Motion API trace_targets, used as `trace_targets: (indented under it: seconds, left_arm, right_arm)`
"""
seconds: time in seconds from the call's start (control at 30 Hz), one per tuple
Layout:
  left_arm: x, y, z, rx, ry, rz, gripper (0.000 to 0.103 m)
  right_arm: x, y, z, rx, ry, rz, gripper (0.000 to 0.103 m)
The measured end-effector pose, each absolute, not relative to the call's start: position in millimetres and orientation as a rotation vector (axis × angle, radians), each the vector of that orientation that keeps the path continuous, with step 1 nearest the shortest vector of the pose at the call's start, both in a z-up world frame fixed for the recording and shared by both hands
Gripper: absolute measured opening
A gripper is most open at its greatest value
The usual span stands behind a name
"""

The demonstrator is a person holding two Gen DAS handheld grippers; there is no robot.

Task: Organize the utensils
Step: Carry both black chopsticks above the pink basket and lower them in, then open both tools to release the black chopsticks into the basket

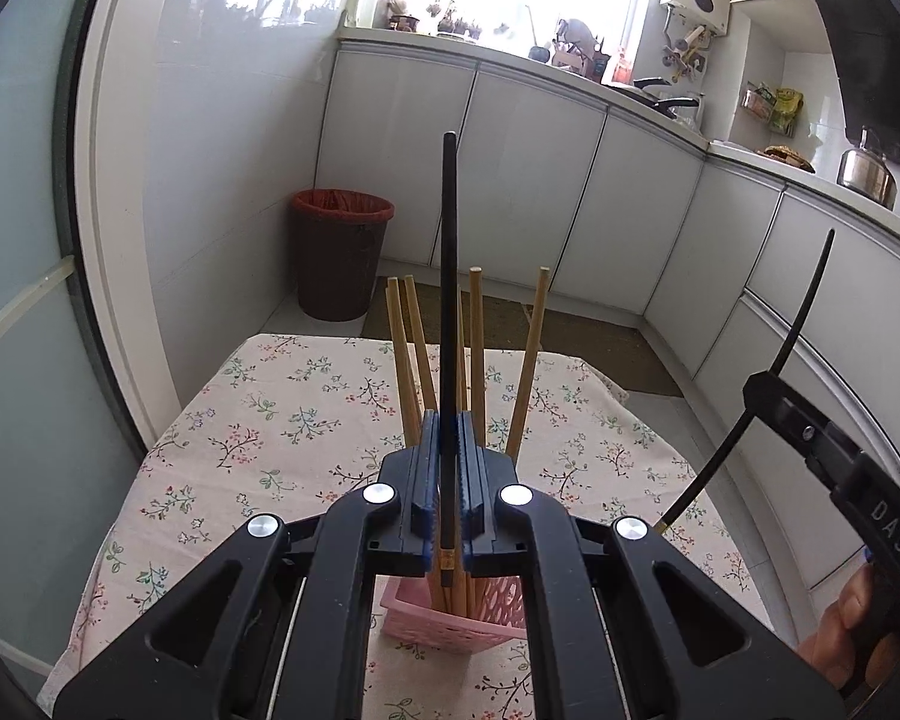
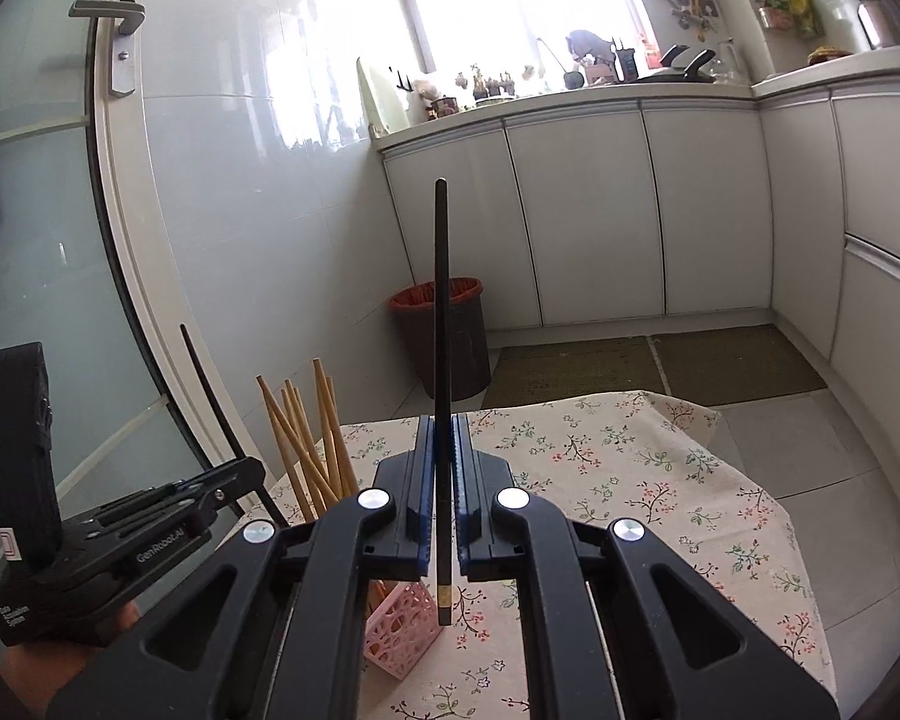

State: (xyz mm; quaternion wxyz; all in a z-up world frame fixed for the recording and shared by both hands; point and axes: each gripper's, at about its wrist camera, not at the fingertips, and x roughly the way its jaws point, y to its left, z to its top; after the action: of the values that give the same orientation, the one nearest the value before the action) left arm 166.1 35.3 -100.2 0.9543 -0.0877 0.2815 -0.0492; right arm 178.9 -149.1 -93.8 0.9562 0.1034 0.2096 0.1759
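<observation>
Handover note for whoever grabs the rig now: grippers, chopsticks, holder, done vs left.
Left gripper: shut on a black chopstick, held upright above the pink holder.
Right gripper: shut on a second black chopstick, upright, to the right of the holder and above the floral tablecloth.
Holder stands on the cloth with the wooden chopsticks fanned out in it.
Done: wooden ones are in.
Left: lower both black chopsticks into the holder and release.

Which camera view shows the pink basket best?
The right wrist view: the pink basket shows its corner and lattice wall beside the gripper. In the left wrist view the basket lies mostly hidden behind the left gripper.
</observation>
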Motion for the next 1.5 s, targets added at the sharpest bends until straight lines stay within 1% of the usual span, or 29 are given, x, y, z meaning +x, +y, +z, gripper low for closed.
trace_targets:
  seconds: [0.13,0.27,0.33,0.5,0.6,0.7,0.93,1.03,1.13,1.17,1.23,1.3,1.4,1.5]
  left_arm:
    - [176,29,-116,-0.121,0.674,-0.054,0.005]
    - [184,37,-131,-0.133,0.778,-0.054,0.006]
    - [180,45,-125,-0.197,0.792,-0.068,0.011]
    - [154,69,-91,-0.28,0.702,-0.06,0.026]
    - [146,87,-88,-0.337,0.728,-0.04,0.034]
    - [147,99,-92,-0.374,0.762,-0.012,0.034]
    - [147,107,-91,-0.411,0.766,-0.007,0.037]
    - [148,112,-92,-0.427,0.77,0.007,0.039]
    - [148,116,-94,-0.437,0.779,0.011,0.04]
    - [148,116,-94,-0.438,0.778,0.01,0.04]
    - [147,115,-92,-0.431,0.772,0.006,0.041]
    - [146,111,-90,-0.421,0.768,-0.003,0.043]
    - [145,107,-87,-0.403,0.76,-0.009,0.044]
    - [143,101,-85,-0.382,0.764,-0.011,0.045]
  right_arm:
    - [180,-148,-96,0.212,0.428,0.366,0.006]
    - [179,-142,-96,0.215,0.417,0.379,0.006]
    - [179,-140,-98,0.221,0.415,0.393,0.006]
    - [176,-130,-102,0.24,0.398,0.41,0.006]
    - [174,-118,-102,0.228,0.374,0.428,0.006]
    - [176,-101,-108,0.202,0.374,0.444,0.006]
    - [187,-71,-137,0.155,0.415,0.447,0.006]
    - [189,-58,-147,0.105,0.462,0.467,0.006]
    - [186,-53,-149,0.058,0.506,0.468,0.01]
    - [185,-56,-145,0.065,0.503,0.466,0.015]
    - [184,-66,-137,0.106,0.499,0.459,0.018]
    - [184,-78,-128,0.157,0.491,0.455,0.018]
    - [182,-89,-119,0.181,0.496,0.434,0.025]
    - [180,-96,-108,0.183,0.526,0.421,0.026]
